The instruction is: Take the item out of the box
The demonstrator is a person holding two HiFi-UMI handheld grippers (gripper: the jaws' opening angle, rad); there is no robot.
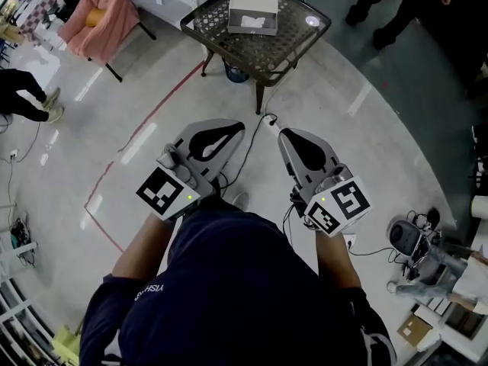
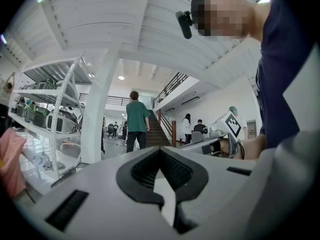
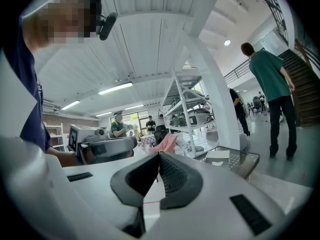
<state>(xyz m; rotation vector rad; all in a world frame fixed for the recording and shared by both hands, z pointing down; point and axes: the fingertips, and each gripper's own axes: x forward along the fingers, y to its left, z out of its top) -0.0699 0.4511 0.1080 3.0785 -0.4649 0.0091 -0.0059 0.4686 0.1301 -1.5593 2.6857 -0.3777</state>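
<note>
left gripper [image 1: 239, 127]: jaws closed tip to tip with nothing between them; in the left gripper view [image 2: 160, 149] only a small diamond-shaped gap shows behind the touching tips.
right gripper [image 1: 283, 134]: jaws likewise pressed together and empty; the right gripper view [image 3: 159, 154] shows the ribbed pads meeting at the front.
how they are held: side by side in front of the person's waist, both pointing toward the table, well short of it.
marker cubes: one at the back of each gripper, left [image 1: 163, 192] and right [image 1: 340, 205], close to the body.
box [image 1: 253, 12]: pale rectangular box lying flat near the middle of the table top, with something white showing at the opening in its upper face; in the right gripper view [image 3: 218, 157] it sits on the table, well apart from the jaws.
table [image 1: 291, 46]: dark metal lattice top on thin legs, straight ahead of the person.
floor: glossy and pale, with a red line [image 1: 130, 146] running to the left of the grippers.
pink cloth [image 1: 107, 14]: draped at the upper left, well apart from the table.
bystander: person in a green shirt [image 3: 270, 76] standing with back turned near a staircase [image 2: 158, 131].
shelving rack [image 3: 192, 109]: white, behind the table.
</note>
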